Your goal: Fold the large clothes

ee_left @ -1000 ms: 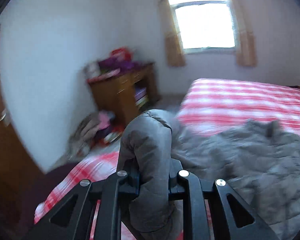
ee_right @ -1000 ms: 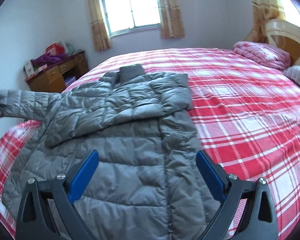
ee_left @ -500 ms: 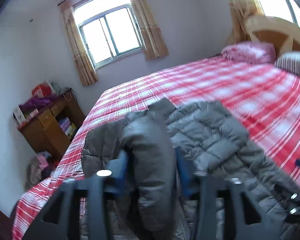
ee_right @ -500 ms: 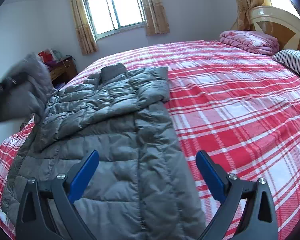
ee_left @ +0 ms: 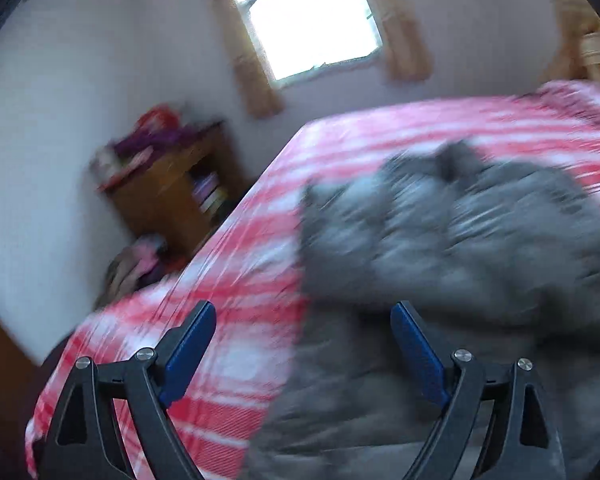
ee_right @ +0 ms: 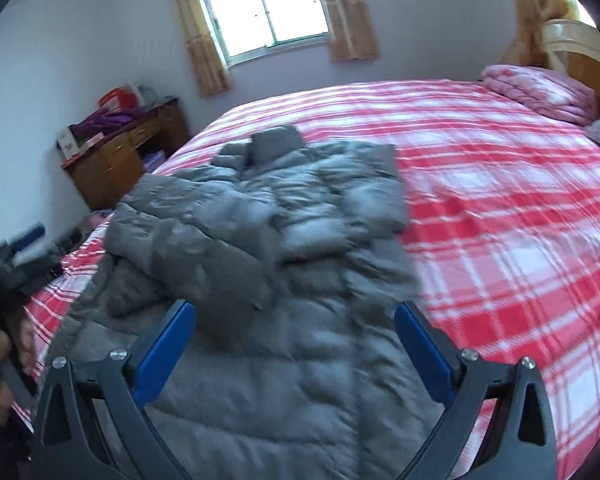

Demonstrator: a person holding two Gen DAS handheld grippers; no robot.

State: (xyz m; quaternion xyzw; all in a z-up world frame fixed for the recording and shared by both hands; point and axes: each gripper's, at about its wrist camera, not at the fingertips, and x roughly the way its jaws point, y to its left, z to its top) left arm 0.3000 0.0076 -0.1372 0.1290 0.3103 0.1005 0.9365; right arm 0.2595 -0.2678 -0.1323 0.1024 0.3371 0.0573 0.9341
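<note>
A grey quilted down jacket (ee_right: 284,264) lies on the red-and-white plaid bed (ee_right: 500,208), both sleeves folded across its front. In the blurred left wrist view the jacket (ee_left: 460,248) fills the right half. My left gripper (ee_left: 303,320) hovers over the jacket's left edge, its jaws opening wide with nothing between the blue pads. That same left gripper (ee_right: 24,246) shows at the left edge of the right wrist view, beside the bed. My right gripper (ee_right: 294,320) stands open above the jacket's lower body, its jaws holding nothing.
A wooden desk (ee_right: 120,160) piled with clothes and boxes stands left of the bed under the curtained window (ee_right: 268,12). Clothes lie heaped on the floor (ee_left: 136,264) by the desk. A folded pink blanket (ee_right: 540,88) and the headboard (ee_right: 572,44) sit at the far right.
My left gripper carried the jacket's left sleeve over the jacket, let it go and opened, then dropped back toward the bed's left edge. The sleeve now lies across the jacket front. The right gripper stayed open and shifted slightly.
</note>
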